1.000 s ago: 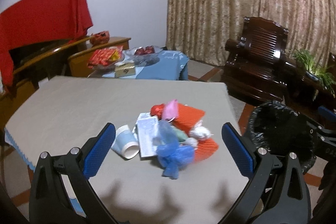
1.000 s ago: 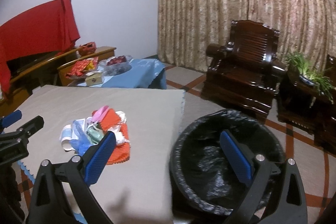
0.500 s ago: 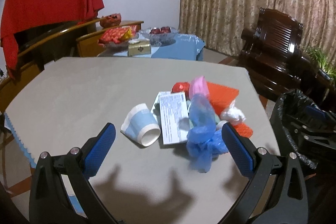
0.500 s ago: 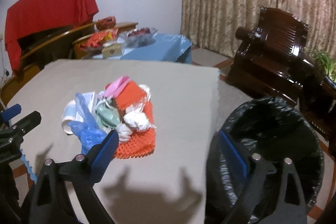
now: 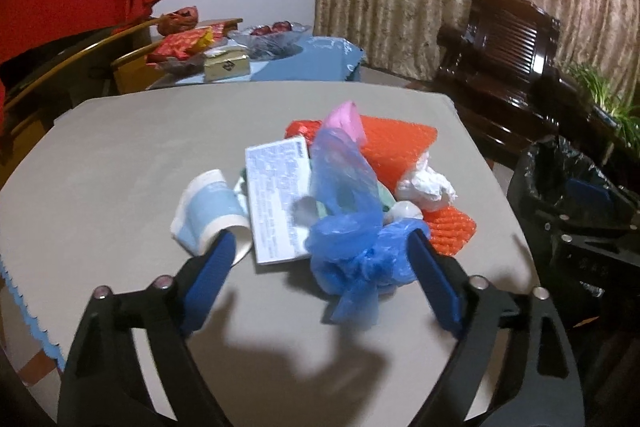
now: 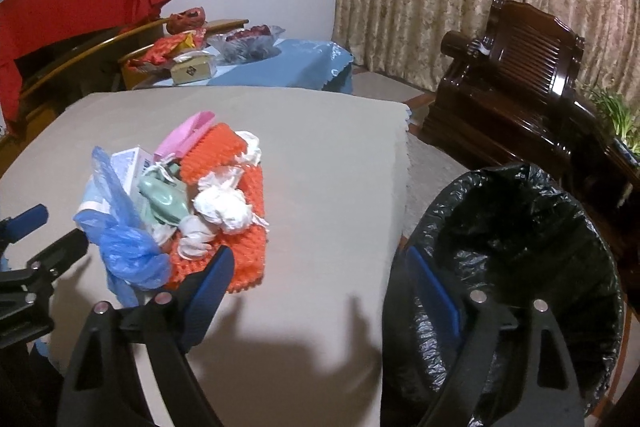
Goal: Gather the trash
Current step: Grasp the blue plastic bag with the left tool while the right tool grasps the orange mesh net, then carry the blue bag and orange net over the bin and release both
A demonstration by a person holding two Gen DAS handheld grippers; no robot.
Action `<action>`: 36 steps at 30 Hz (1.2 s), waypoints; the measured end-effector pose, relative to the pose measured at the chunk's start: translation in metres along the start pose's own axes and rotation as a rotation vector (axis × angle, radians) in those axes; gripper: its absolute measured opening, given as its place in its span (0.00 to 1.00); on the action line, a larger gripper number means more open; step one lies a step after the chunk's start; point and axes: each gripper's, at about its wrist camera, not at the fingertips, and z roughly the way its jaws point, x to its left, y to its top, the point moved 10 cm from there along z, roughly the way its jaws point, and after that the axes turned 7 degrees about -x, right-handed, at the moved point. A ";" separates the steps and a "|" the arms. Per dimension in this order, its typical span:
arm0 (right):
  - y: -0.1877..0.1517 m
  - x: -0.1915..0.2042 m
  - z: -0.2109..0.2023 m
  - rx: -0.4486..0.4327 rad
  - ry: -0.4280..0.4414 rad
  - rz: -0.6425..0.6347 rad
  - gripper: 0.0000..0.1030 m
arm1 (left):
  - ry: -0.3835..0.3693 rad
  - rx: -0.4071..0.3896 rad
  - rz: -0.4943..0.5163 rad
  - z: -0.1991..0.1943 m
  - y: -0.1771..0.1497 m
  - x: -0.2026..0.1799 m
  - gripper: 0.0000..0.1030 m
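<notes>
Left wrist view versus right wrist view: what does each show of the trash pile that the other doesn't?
Only the left wrist view shows the paper cup lying on its side and the printed face of the white box. Only the right wrist view shows the green mask clearly and most of the black-lined bin opening. Both show the blue plastic bag, orange foam netting, white tissue wads and table.

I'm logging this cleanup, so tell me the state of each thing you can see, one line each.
Left hand-held gripper: open, jaws have just been closing, around the blue plastic bag, pads not pressing it.
Right hand-held gripper: open, nothing held.
Blue plastic bag: crumpled, on the table.
Paper cup: tipped on its side.
Tissue: wadded, atop the pile.
Trash bin: lined, open.
</notes>
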 end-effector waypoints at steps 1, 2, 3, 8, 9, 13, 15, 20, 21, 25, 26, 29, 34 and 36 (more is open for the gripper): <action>0.000 -0.001 0.002 0.002 -0.002 -0.001 0.83 | -0.011 0.007 0.000 0.005 -0.002 -0.002 0.69; 0.000 -0.001 0.003 0.004 -0.002 -0.001 0.83 | -0.035 0.015 -0.003 0.010 -0.004 -0.006 0.65; 0.000 -0.001 0.005 0.006 -0.001 -0.002 0.83 | -0.060 0.023 -0.009 0.014 -0.006 -0.009 0.60; -0.003 0.006 0.012 0.016 0.017 -0.015 0.78 | -0.145 0.053 -0.032 0.027 -0.015 -0.021 0.33; -0.004 0.008 0.014 0.019 0.025 -0.018 0.76 | -0.146 0.051 -0.033 0.027 -0.014 -0.020 0.29; -0.002 0.021 0.019 0.024 0.061 -0.023 0.71 | -0.137 0.028 -0.047 0.023 -0.008 -0.015 0.21; 0.001 0.026 0.021 0.015 0.073 -0.027 0.70 | -0.127 0.015 -0.059 0.018 -0.003 -0.009 0.20; -0.001 0.038 0.036 0.038 0.088 -0.039 0.68 | -0.116 0.005 -0.067 0.014 -0.002 0.000 0.19; -0.004 0.041 0.040 0.051 0.089 -0.047 0.68 | -0.111 0.010 -0.066 0.016 -0.003 0.002 0.19; -0.019 0.046 0.057 0.099 0.098 -0.061 0.64 | -0.110 0.027 -0.070 0.020 -0.007 0.005 0.19; -0.021 0.046 0.060 0.107 0.102 -0.058 0.63 | -0.110 0.027 -0.069 0.020 -0.008 0.005 0.19; -0.031 0.050 0.075 0.159 0.138 -0.036 0.50 | -0.112 0.029 -0.068 0.020 -0.007 0.004 0.19; -0.032 0.064 0.074 0.188 0.266 0.000 0.14 | -0.113 0.028 -0.068 0.020 -0.006 0.003 0.19; -0.027 0.063 0.068 0.181 0.283 0.016 0.13 | -0.113 0.025 -0.071 0.019 -0.004 0.002 0.19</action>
